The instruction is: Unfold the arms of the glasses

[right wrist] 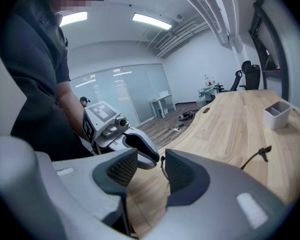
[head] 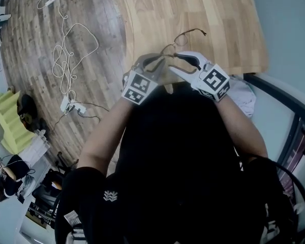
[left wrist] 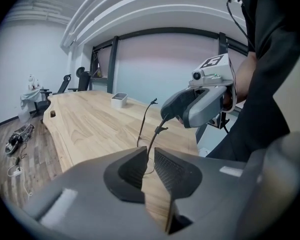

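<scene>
Thin wire-framed glasses (head: 184, 33) hang over the near edge of the wooden table (head: 203, 9), between my two grippers. My left gripper (head: 160, 60) points at them from the left; in the left gripper view its jaws (left wrist: 151, 156) stand a narrow gap apart, and one thin arm of the glasses (left wrist: 152, 141) rises out of that gap toward the right gripper (left wrist: 172, 109). The other arm (left wrist: 144, 121) sticks up free. My right gripper (right wrist: 151, 164) is open, with a piece of wire (right wrist: 162, 166) lying beside one pad. The left gripper (right wrist: 145, 151) faces it closely.
A small white container (left wrist: 119, 100) stands farther along the table, also seen as a white container (right wrist: 276, 115) in the right gripper view. White cables (head: 66, 55) lie on the wood floor to the left. Office chairs (left wrist: 65, 84) stand at the table's far end.
</scene>
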`<action>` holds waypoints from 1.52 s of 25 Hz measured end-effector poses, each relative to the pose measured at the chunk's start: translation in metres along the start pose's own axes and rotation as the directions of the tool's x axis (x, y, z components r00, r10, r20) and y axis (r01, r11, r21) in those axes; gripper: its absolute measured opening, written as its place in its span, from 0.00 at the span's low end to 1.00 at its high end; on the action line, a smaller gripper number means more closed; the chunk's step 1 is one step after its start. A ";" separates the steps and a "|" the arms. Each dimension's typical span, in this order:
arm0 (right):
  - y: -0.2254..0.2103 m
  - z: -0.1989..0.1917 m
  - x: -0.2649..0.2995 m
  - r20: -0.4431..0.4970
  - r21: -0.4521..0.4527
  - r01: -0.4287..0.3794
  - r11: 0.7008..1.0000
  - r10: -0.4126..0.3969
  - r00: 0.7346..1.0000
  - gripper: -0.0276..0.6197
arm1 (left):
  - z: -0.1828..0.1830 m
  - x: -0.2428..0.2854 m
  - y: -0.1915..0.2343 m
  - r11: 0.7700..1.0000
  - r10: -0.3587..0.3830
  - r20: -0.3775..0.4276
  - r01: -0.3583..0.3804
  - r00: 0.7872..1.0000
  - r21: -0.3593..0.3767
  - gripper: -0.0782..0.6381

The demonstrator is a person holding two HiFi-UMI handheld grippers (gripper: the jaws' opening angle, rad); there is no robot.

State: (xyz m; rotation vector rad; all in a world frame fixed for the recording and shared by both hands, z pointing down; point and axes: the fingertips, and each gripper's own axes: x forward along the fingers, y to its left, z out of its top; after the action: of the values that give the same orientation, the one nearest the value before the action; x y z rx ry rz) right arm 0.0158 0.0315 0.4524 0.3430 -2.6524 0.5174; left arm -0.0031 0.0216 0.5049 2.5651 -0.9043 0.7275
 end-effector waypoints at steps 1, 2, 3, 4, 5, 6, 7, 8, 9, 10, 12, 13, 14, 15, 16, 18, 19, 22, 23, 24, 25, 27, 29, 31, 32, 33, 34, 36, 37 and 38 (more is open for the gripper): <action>0.002 0.000 0.000 -0.002 0.001 -0.002 1.000 0.002 1.000 0.30 | 0.000 -0.006 0.000 1.000 0.005 0.012 -0.005 1.000 -0.011 0.18; 0.005 -0.001 0.000 -0.004 0.002 -0.005 1.000 0.005 1.000 0.30 | -0.001 -0.012 0.001 1.000 0.012 0.020 -0.011 1.000 -0.020 0.18; 0.008 -0.001 0.000 -0.006 0.003 -0.008 1.000 0.008 1.000 0.30 | -0.003 -0.018 0.001 0.999 0.020 0.023 -0.019 1.000 -0.028 0.19; 0.010 0.000 0.000 -0.008 0.003 -0.010 1.000 0.010 1.000 0.30 | -0.005 -0.024 0.002 0.999 0.028 0.024 -0.027 0.999 -0.035 0.19; 0.012 0.000 0.001 -0.009 0.002 -0.012 1.000 0.012 1.000 0.30 | -0.006 -0.029 0.004 0.998 0.038 0.024 -0.037 0.999 -0.041 0.19; 0.013 0.001 0.002 -0.008 0.000 -0.014 1.000 0.014 1.000 0.30 | -0.007 -0.033 0.008 0.998 0.049 0.025 -0.047 0.998 -0.046 0.19; 0.013 0.002 0.003 -0.007 0.000 -0.018 1.000 0.018 1.000 0.30 | -0.007 -0.037 0.012 0.997 0.062 0.029 -0.060 0.998 -0.052 0.19; 0.014 0.003 0.004 -0.005 0.000 -0.024 1.000 0.024 1.000 0.30 | -0.007 -0.040 0.016 0.996 0.077 0.035 -0.074 0.996 -0.058 0.19; 0.015 0.003 0.005 -0.006 0.002 -0.030 1.000 0.030 1.000 0.30 | -0.006 -0.042 0.020 0.994 0.092 0.042 -0.090 0.995 -0.064 0.19; 0.017 0.003 0.006 -0.007 0.004 -0.036 0.999 0.036 0.999 0.30 | -0.005 -0.043 0.023 0.992 0.109 0.048 -0.105 0.993 -0.070 0.19; 0.020 0.005 0.006 -0.003 0.006 -0.048 0.999 0.048 0.999 0.30 | 0.000 -0.046 0.031 0.988 0.141 0.058 -0.137 0.988 -0.075 0.19; 0.021 0.007 0.005 0.007 0.003 -0.052 0.999 0.052 0.999 0.30 | 0.004 -0.048 0.034 0.985 0.157 0.064 -0.152 0.986 -0.076 0.19; 0.021 0.011 0.003 0.024 -0.007 -0.050 0.999 0.050 0.998 0.30 | 0.009 -0.050 0.037 0.983 0.174 0.072 -0.168 0.982 -0.077 0.19; 0.019 0.016 -0.001 0.047 -0.023 -0.038 0.999 0.039 0.998 0.30 | 0.016 -0.052 0.041 0.979 0.193 0.085 -0.186 0.977 -0.083 0.18; 0.016 0.023 -0.007 0.076 -0.043 -0.017 0.999 0.020 0.997 0.30 | 0.024 -0.055 0.046 0.974 0.216 0.104 -0.206 0.971 -0.096 0.18; 0.008 0.038 -0.021 0.139 -0.084 0.033 0.996 -0.021 0.990 0.30 | 0.041 -0.064 0.059 0.957 0.271 0.151 -0.250 0.951 -0.144 0.17; 0.005 0.049 -0.028 0.174 -0.110 0.061 0.992 -0.041 0.984 0.30 | 0.049 -0.069 0.067 0.946 0.305 0.172 -0.276 0.937 -0.169 0.16; -0.013 0.092 -0.049 0.288 -0.199 0.225 0.954 -0.162 0.944 0.29 | 0.077 -0.088 0.088 0.919 0.381 0.235 -0.339 0.894 -0.200 0.12; -0.021 0.104 -0.059 0.317 -0.224 0.296 0.929 -0.218 0.923 0.29 | 0.088 -0.094 0.090 0.917 0.390 0.261 -0.346 0.883 -0.200 0.12; -0.028 0.113 -0.069 0.336 -0.235 0.361 0.903 -0.273 0.902 0.27 | 0.100 -0.101 0.091 0.915 0.396 0.287 -0.351 0.872 -0.197 0.12; -0.036 0.120 -0.078 0.346 -0.228 0.411 0.883 -0.322 0.882 0.27 | 0.110 -0.108 0.092 0.913 0.405 0.311 -0.360 0.860 -0.194 0.12; -0.051 0.127 -0.094 0.353 -0.182 0.470 0.864 -0.389 0.851 0.25 | 0.128 -0.121 0.095 0.902 0.432 0.344 -0.389 0.834 -0.189 0.12; -0.067 0.124 -0.104 0.346 -0.159 0.502 0.850 -0.428 0.835 0.20 | 0.138 -0.129 0.099 0.892 0.452 0.358 -0.410 0.817 -0.190 0.12; -0.079 0.117 -0.108 0.326 -0.157 0.522 0.838 -0.455 0.828 0.18 | 0.140 -0.128 0.098 0.893 0.449 0.351 -0.410 0.822 -0.184 0.12; -0.083 0.113 -0.109 0.315 -0.150 0.528 0.836 -0.465 0.827 0.12 | 0.137 -0.125 0.095 0.897 0.442 0.341 -0.405 0.829 -0.178 0.12; -0.086 0.109 -0.110 0.305 -0.139 0.530 0.836 -0.473 0.826 0.05 | 0.134 -0.122 0.092 0.900 0.436 0.332 -0.401 0.837 -0.171 0.12; -0.088 0.106 -0.110 0.297 -0.125 0.531 0.838 -0.479 0.826 0.05 | 0.130 -0.120 0.088 0.902 0.433 0.324 -0.400 0.842 -0.165 0.12; -0.090 0.099 -0.111 0.287 -0.108 0.535 0.838 -0.489 0.824 0.05 | 0.122 -0.120 0.084 0.899 0.438 0.313 -0.407 0.843 -0.162 0.12; -0.091 0.096 -0.112 0.282 -0.101 0.540 0.836 -0.496 0.821 0.05 | 0.120 -0.120 0.084 0.896 0.443 0.308 -0.412 0.842 -0.163 0.12; -0.092 0.093 -0.113 0.277 -0.093 0.545 0.833 -0.504 0.818 0.05 | 0.118 -0.120 0.085 0.894 0.447 0.304 -0.417 0.841 -0.161 0.12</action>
State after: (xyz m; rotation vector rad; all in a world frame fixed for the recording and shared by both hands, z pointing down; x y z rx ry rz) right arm 0.1123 -0.0714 0.3521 1.1110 -2.6286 0.0690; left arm -0.0968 -0.0373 0.3521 2.4643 -1.6268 0.3424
